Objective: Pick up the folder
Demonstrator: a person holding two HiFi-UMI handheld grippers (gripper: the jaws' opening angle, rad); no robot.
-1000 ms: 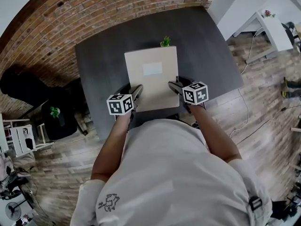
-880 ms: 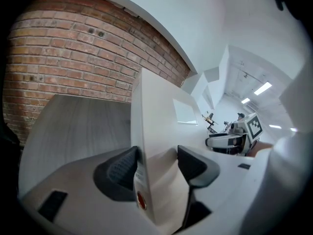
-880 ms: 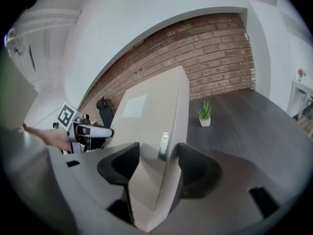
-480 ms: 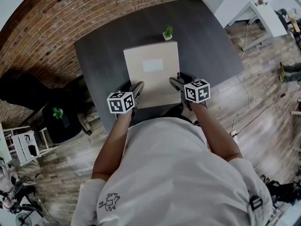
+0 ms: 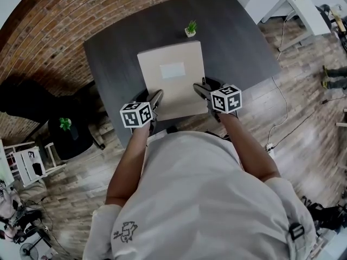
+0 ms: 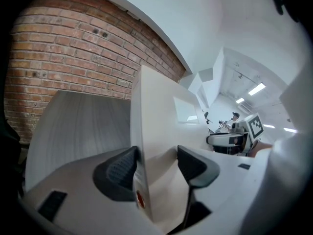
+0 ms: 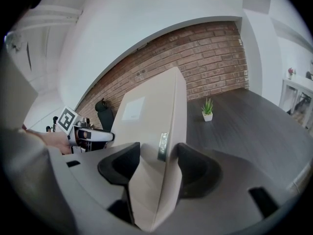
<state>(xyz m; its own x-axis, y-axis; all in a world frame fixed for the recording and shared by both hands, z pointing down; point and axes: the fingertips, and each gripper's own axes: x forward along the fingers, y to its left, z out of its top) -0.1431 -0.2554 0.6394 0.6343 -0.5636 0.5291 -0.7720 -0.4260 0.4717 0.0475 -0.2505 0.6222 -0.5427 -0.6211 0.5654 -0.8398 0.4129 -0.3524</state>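
The beige folder (image 5: 172,85), thick with a pale label on its cover, hangs over the dark table (image 5: 114,64) between my two grippers. My left gripper (image 5: 156,99) is shut on the folder's left edge near the front corner; in the left gripper view the pads press both faces of the folder (image 6: 161,126) around the left gripper (image 6: 156,165). My right gripper (image 5: 199,89) is shut on the right edge. The right gripper view shows the folder (image 7: 151,116) clamped in the right gripper (image 7: 159,165), with the left gripper (image 7: 93,135) across from it.
A small potted plant (image 5: 191,28) stands on the table just beyond the folder's far edge. A brick wall (image 5: 108,4) runs behind the table. A black chair (image 5: 32,107) sits to the left and a white desk (image 5: 293,7) at the far right.
Both grippers and the folder have drawn back toward the person. The plant, earlier half hidden behind the folder's far edge, now stands apart from it.
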